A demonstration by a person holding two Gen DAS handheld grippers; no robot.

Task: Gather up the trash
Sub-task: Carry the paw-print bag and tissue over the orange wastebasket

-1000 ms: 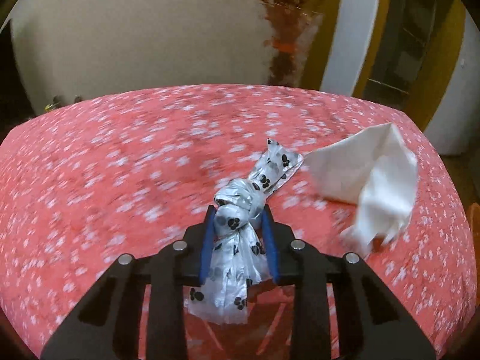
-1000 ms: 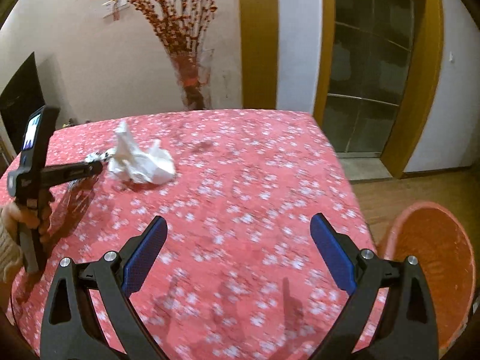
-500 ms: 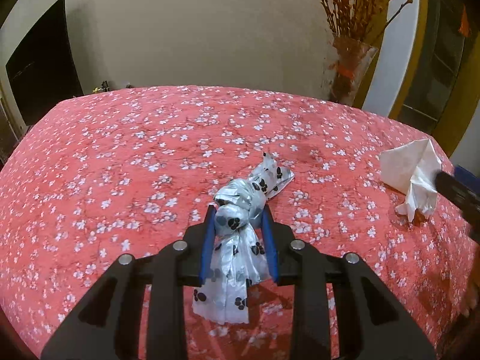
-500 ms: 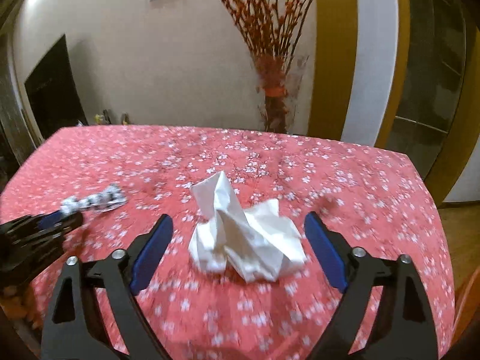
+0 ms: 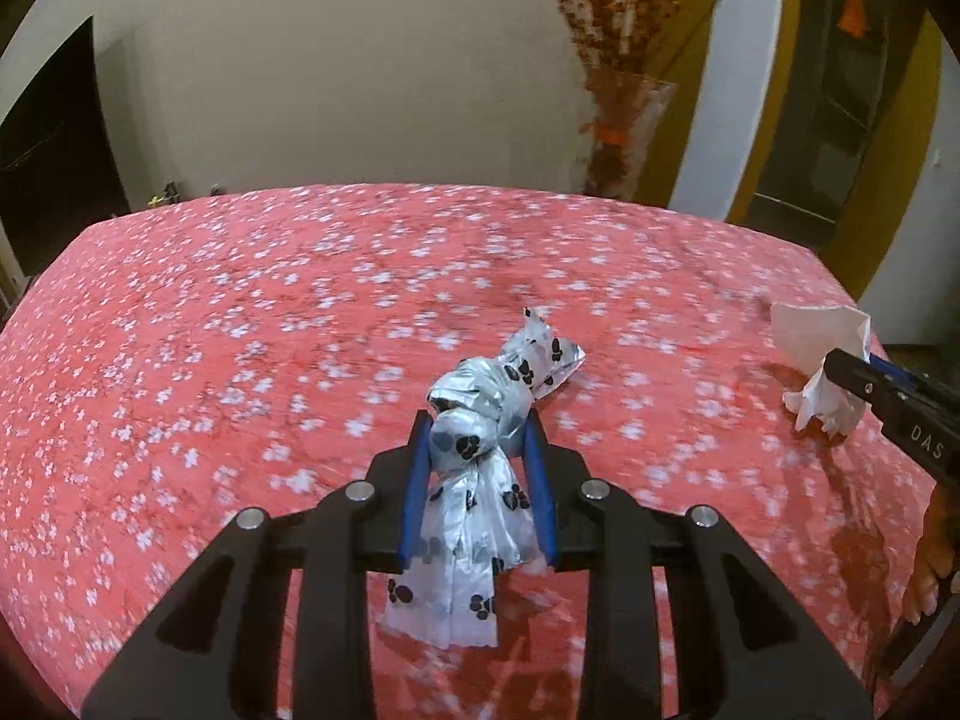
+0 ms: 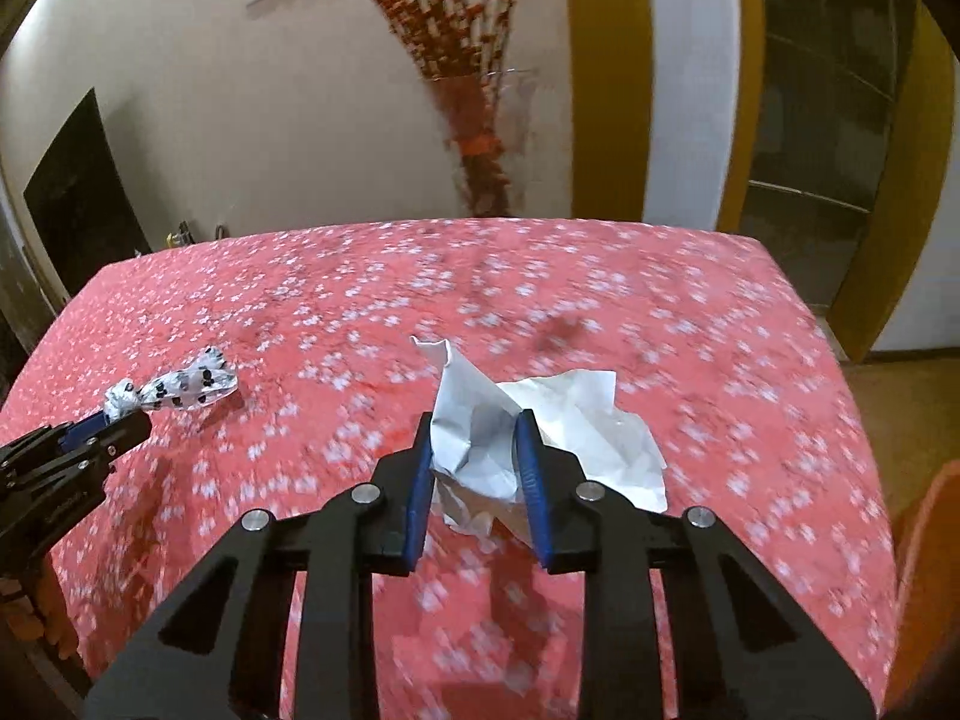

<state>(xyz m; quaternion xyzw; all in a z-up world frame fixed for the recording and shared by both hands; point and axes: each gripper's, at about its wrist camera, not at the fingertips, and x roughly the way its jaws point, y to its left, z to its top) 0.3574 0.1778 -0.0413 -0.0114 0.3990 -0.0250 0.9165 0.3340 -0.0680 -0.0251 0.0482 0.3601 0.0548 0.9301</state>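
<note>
Left wrist view: the left gripper point(image 5: 478, 468) has its fingers pinching the knotted silver paw-print plastic bag point(image 5: 480, 414) above the red blossom-print bench point(image 5: 240, 330); right of it, the right gripper point(image 6: 474, 468), lettered "DAS", nips the crumpled white tissue point(image 6: 540, 420); pickup looks done; next, I judge, carry both to the orange bin point(image 6: 924, 570).

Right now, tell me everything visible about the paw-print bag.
The paw-print bag looks like thin, shiny silver-white plastic with black paw prints, twisted into a knot mid-length. The left gripper is shut on it at the knot. One crumpled tail points away over the red floral tablecloth; the other hangs between the fingers.
</note>
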